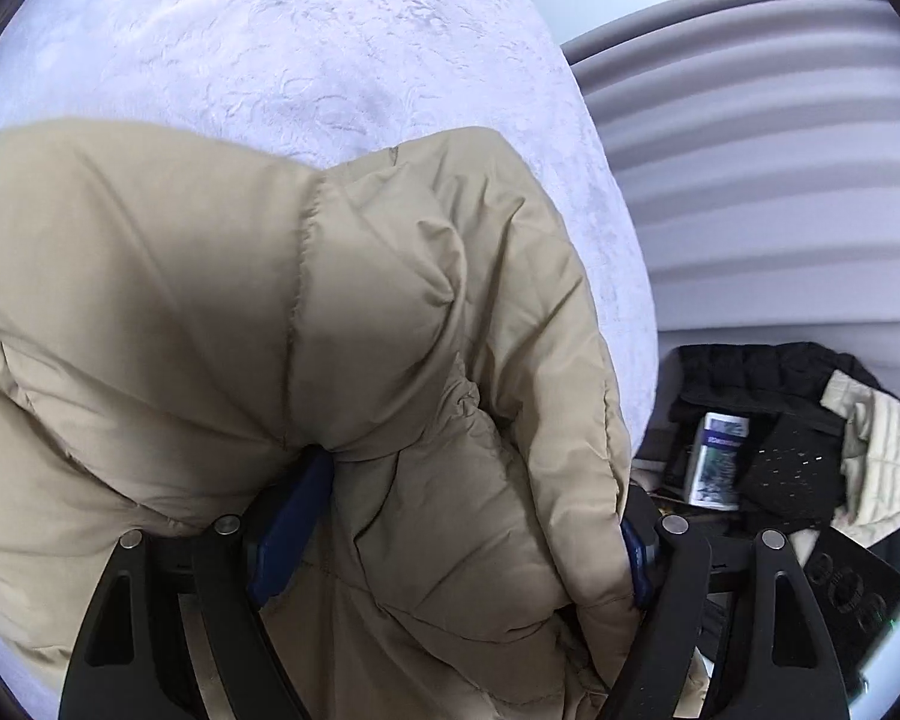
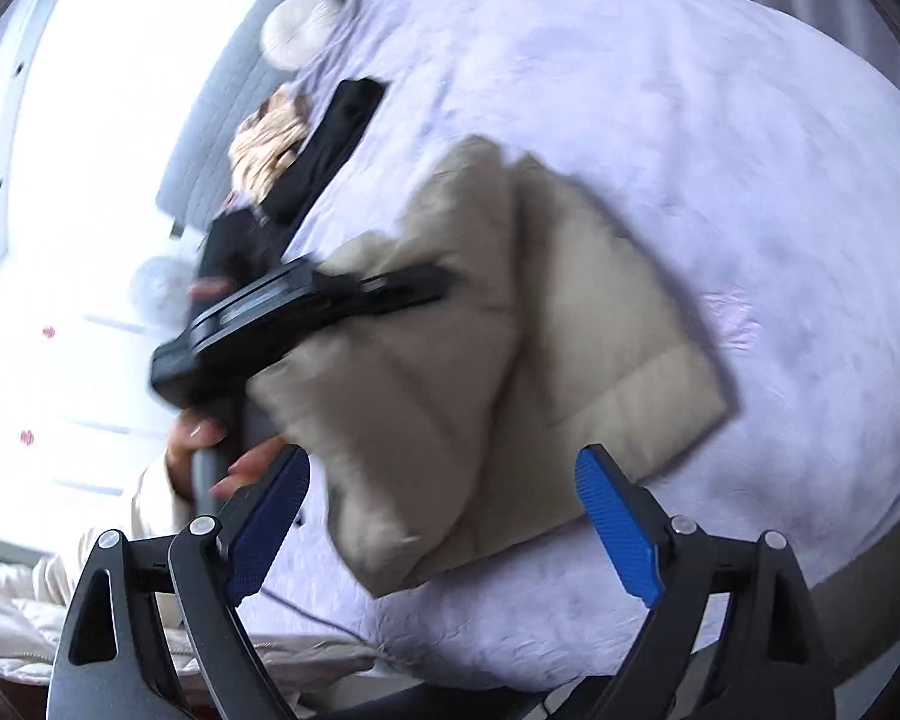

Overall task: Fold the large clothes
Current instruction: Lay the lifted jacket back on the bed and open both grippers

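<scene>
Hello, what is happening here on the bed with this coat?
A person is folding a beige padded coat on a bed with a pale cover, using a hand-held gripper in each hand. The coat already lies folded into a thick bundle. The left gripper stands open with coat fabric bulging between its pads, and a hand holds it by the handle. The right gripper is open and empty, off the coat. More clothes lie in a heap beside the bed.
</scene>
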